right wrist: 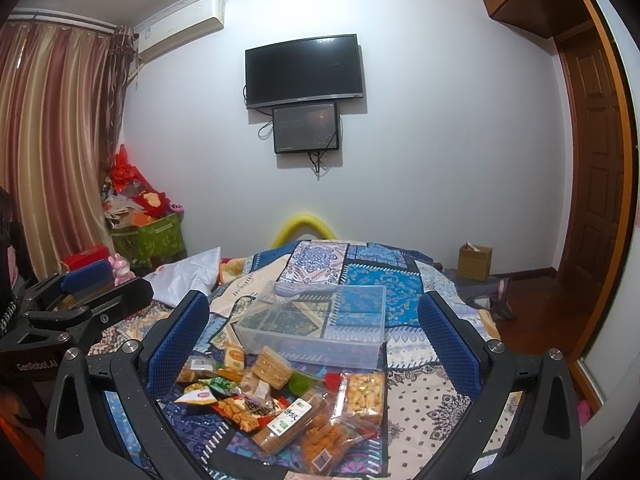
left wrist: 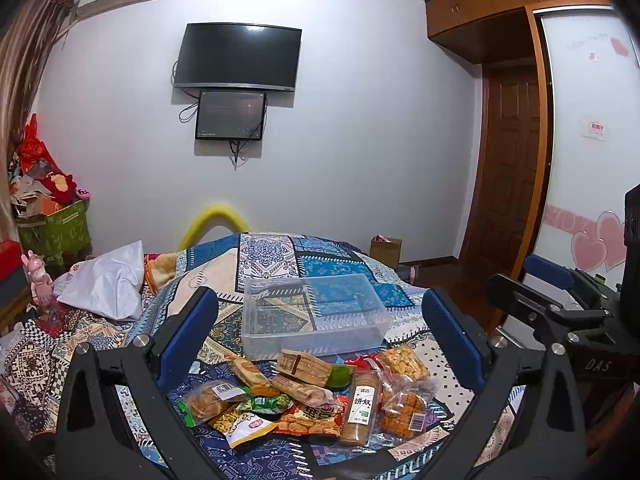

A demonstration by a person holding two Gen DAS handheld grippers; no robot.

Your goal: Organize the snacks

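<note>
While both tongs (left wrist: pixel 320 334) (right wrist: pixel 314 334) gape wide and empty, the snacks (left wrist: pixel 312 396) lie between their fingers.

Snack packets (left wrist: pixel 304 396) before clear bin (left wrist: pixel 316 312)

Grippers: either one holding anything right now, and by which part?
Nothing is held. The left gripper and right gripper both hover with jaws open above the snacks; the bin sits untouched.

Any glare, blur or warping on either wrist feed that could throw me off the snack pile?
Left wrist: sharp on the snacks, heavy fisheye bending of walls, dark vignette corners, faint glare on the clear bin. Right wrist: same bending and vignette, snacks slightly softer, small reflection on the TV.
</note>
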